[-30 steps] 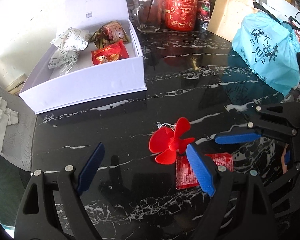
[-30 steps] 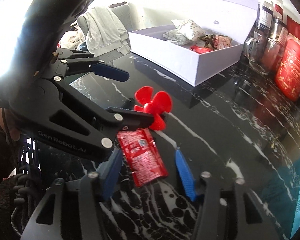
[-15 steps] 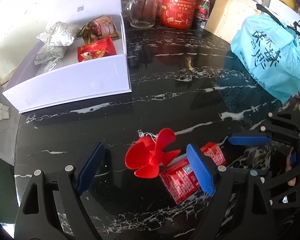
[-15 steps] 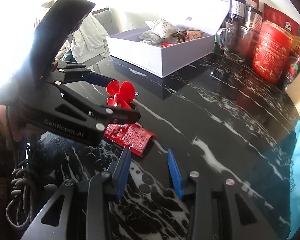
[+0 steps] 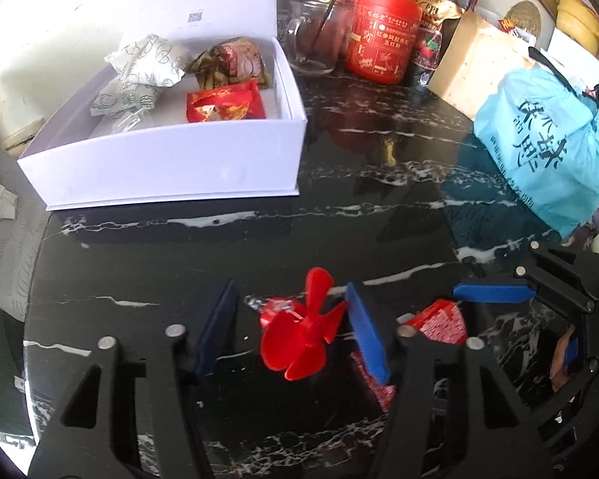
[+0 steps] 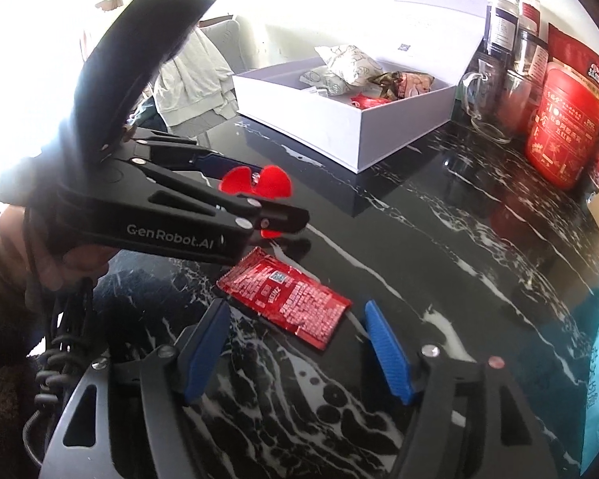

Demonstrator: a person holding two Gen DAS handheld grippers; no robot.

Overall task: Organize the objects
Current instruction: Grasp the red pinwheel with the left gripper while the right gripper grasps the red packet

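A red plastic propeller (image 5: 303, 331) lies on the black marble table between the fingers of my open left gripper (image 5: 291, 327); the right finger is near or touching a blade. It also shows in the right wrist view (image 6: 255, 183). A flat red sachet (image 6: 285, 297) lies just ahead of my open right gripper (image 6: 299, 343), not gripped; it also shows in the left wrist view (image 5: 443, 319). A white open box (image 5: 171, 171) with several wrapped snacks stands at the back left.
A glass mug (image 5: 315, 48), a red canister (image 5: 383, 36), snack bags, a brown paper bag (image 5: 479, 68) and a light blue plastic bag (image 5: 551, 147) line the back and right. A chair with cloth (image 6: 187, 80) stands beyond the table's edge.
My left gripper has closed in around the propeller, its fingers narrower. My right gripper has drawn back a little and opened wider behind the sachet.
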